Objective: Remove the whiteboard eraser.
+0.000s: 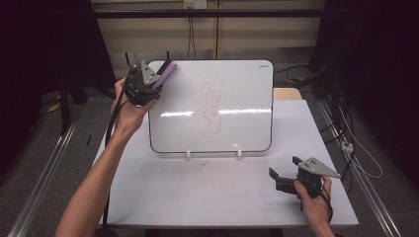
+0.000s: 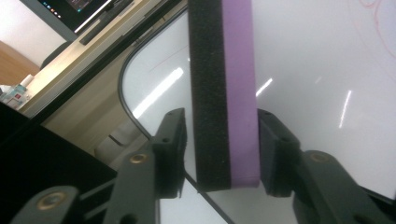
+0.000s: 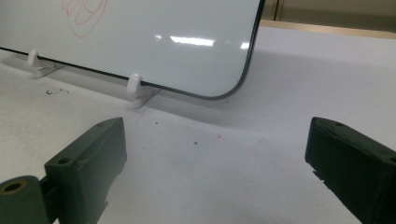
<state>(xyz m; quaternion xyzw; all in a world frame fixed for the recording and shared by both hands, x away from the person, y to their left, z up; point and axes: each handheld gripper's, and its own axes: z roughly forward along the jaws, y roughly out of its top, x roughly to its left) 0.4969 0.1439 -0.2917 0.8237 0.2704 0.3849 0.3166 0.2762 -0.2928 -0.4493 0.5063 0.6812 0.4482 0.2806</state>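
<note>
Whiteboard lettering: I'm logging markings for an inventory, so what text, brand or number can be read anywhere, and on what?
Whiteboard top right corner: a small brand mark, too small to read.
Red marker scribble: no legible words.
Eraser: no text visible.

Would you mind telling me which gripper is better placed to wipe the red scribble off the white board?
Left. The left gripper holds the purple-and-black foam eraser at the whiteboard's upper left corner. The right gripper is open over the table, away from the red scribble.
</note>
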